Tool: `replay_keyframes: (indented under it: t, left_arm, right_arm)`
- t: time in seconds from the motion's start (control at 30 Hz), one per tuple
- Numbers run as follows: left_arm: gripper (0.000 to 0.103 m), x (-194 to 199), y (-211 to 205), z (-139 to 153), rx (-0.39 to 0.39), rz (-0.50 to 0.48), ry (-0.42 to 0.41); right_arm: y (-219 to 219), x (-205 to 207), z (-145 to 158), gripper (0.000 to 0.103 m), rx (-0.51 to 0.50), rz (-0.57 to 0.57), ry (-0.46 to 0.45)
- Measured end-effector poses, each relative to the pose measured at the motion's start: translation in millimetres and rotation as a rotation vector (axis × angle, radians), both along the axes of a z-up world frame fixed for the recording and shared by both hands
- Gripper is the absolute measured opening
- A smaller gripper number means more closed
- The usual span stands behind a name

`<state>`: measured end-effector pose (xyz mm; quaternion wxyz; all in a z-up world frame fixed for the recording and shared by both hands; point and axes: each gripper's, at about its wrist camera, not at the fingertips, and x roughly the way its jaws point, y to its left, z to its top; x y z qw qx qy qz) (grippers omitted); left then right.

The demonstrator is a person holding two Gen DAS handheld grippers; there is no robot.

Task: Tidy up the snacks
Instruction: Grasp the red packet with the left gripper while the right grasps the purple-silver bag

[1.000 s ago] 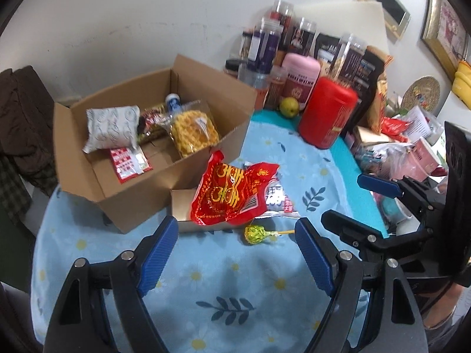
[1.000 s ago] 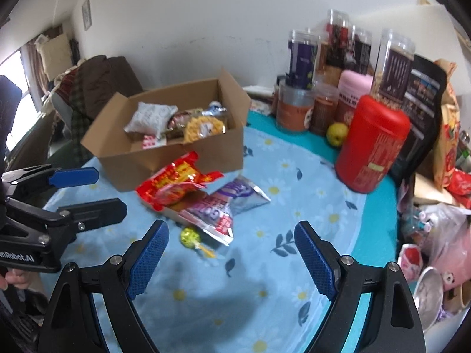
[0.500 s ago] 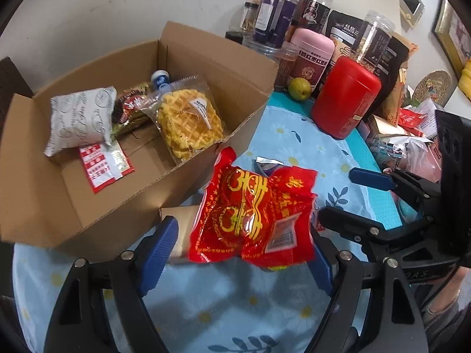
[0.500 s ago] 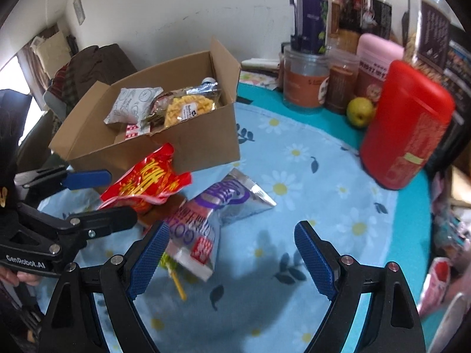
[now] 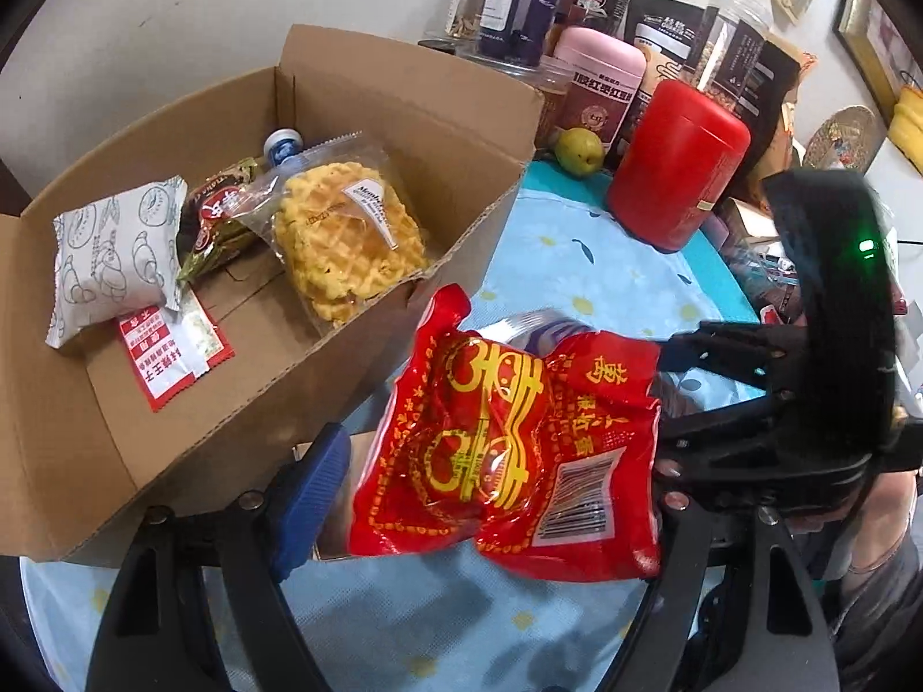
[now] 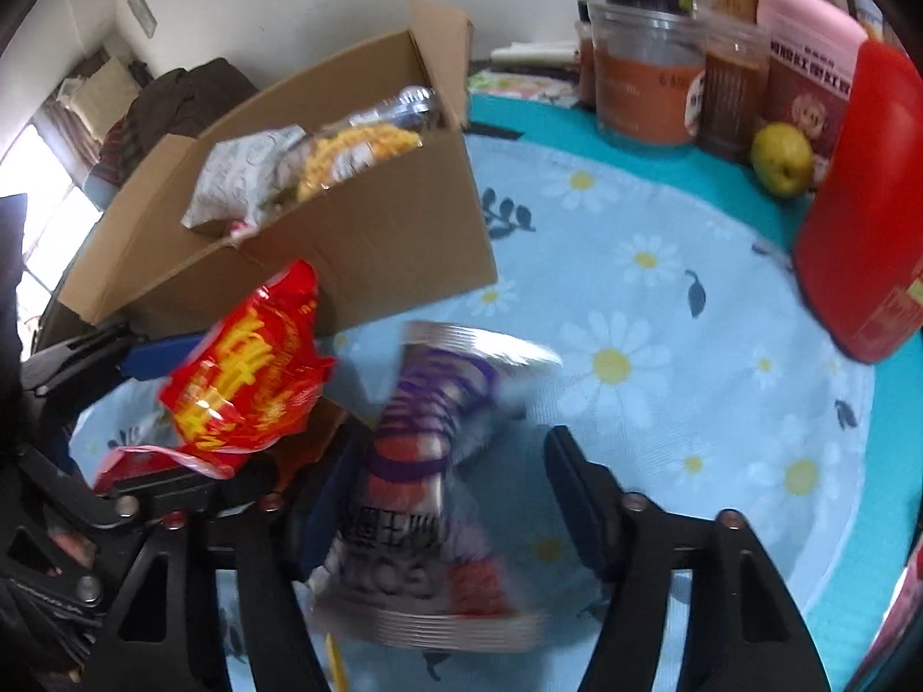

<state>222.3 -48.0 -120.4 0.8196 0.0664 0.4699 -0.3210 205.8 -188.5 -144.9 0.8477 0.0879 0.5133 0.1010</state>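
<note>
A red snack packet (image 5: 507, 450) lies by the cardboard box (image 5: 404, 75), between the fingers of my left gripper (image 5: 490, 461). Its jaws are closing; a gap still shows between the left blue pad (image 5: 311, 490) and the packet. The right pad is hidden behind it. A blurred purple and silver packet (image 6: 427, 461) sits between the fingers of my right gripper (image 6: 450, 461), whose jaws are closing too, with the right pad (image 6: 571, 496) still clear of it. The box holds a waffle pack (image 5: 346, 242), a white packet (image 5: 115, 259) and other snacks.
Jars, a pink tin (image 5: 606, 86), a red canister (image 5: 675, 167) and a green fruit (image 5: 580, 153) crowd the back of the flowered blue cloth (image 6: 663, 317). A yellow lollipop stick (image 6: 334, 663) lies under the right gripper. Dark clothing (image 6: 179, 98) lies behind the box.
Both grippers came down and forward onto the packets. The red packet now fills the left gripper's gap, the purple one the right's. Both pairs of fingers have narrowed, the right much more.
</note>
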Motion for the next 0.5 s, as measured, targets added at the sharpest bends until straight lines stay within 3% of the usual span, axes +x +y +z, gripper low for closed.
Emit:
replay_keyframes:
  t: [0.07,0.1,0.5]
  left_arm:
    - [0.058,-2,-2,0,0.018,0.004,-0.019]
    - [0.052,-2,-3,0,0.025,0.008,-0.029]
    - [0.048,-25,9,11,-0.004,0.033,-0.018]
  right_arm:
    - [-2,-2,-4,0.044,0.011,-0.001,0.003]
    - [-2,-3,-4,0.034,0.017,0.006,0.001]
    - [2,-38,15,0.030,0.005,-0.003,-0.069]
